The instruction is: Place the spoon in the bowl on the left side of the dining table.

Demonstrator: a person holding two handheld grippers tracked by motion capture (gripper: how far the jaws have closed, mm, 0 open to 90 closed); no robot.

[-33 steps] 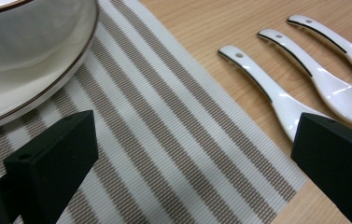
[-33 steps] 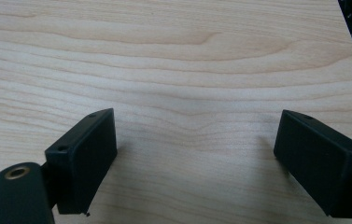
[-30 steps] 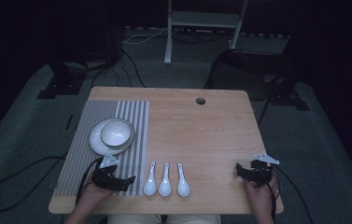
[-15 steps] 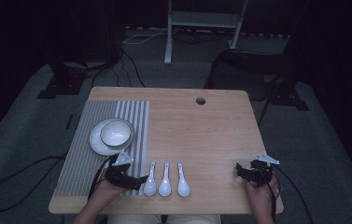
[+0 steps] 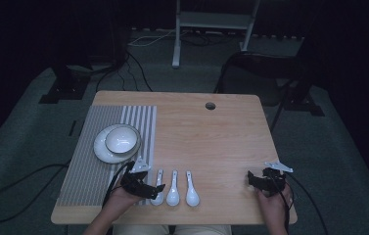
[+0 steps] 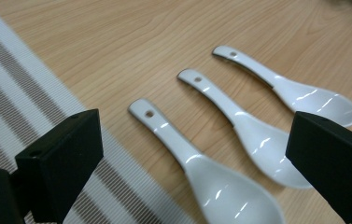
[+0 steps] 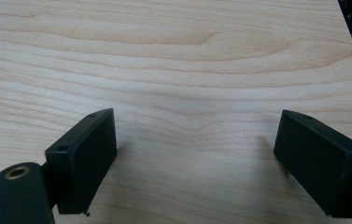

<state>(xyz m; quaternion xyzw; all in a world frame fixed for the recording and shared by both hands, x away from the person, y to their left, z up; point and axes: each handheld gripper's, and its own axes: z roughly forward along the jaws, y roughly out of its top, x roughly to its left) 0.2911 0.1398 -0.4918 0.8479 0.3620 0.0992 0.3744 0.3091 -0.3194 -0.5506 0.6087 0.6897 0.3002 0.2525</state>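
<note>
Hovering with jaws spread wide, the left gripper [image 5: 158, 186] nears the leftmost spoon [image 5: 158, 194] at lower frame, needing descent and closure.

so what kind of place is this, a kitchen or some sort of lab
Most likely a lab or recording room, not a kitchen: the wooden table stands alone on grey carpet in a dark room, cables trail over the floor behind it, and a metal stand rises beyond. The three spoons look laid out.
</note>
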